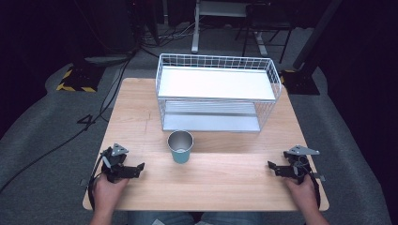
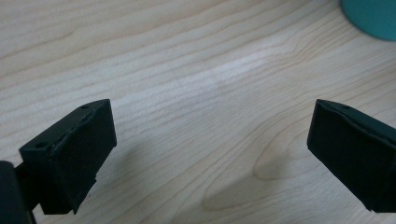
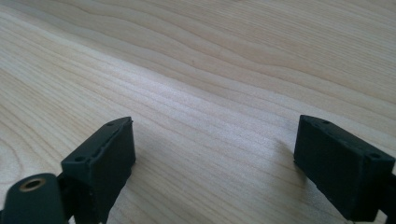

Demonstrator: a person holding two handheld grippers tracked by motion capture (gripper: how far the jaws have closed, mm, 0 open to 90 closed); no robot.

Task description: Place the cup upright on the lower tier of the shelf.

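A teal cup (image 1: 180, 146) with a metal-looking inside stands upright on the wooden table (image 1: 141, 117), its mouth facing straight up and its long axis vertical, a little left of the table's middle and nearer the front edge than the back. Just behind it, toward the back edge, sits a white wire rack (image 1: 217, 91) with two flat shelves — the cup stands close to the rack's lower shelf but apart from it. The left gripper (image 1: 133, 169) rests near the front left corner, held in the person's left hand (image 1: 107, 191); its jaws point right, toward the cup, and stand wide apart with nothing between them. In the left gripper view the jaws frame bare wood, and the cup's teal base (image 2: 371, 16) shows at the top right, off to the side of the line between them. The right gripper (image 1: 274, 168) lies near the front right corner in the right hand (image 1: 302, 187), jaws pointing left and likewise spread, grasping nothing — well apart from the cup. Bare table lies between each gripper and the cup. Beyond the table are dark floor and cables (image 1: 61, 140).
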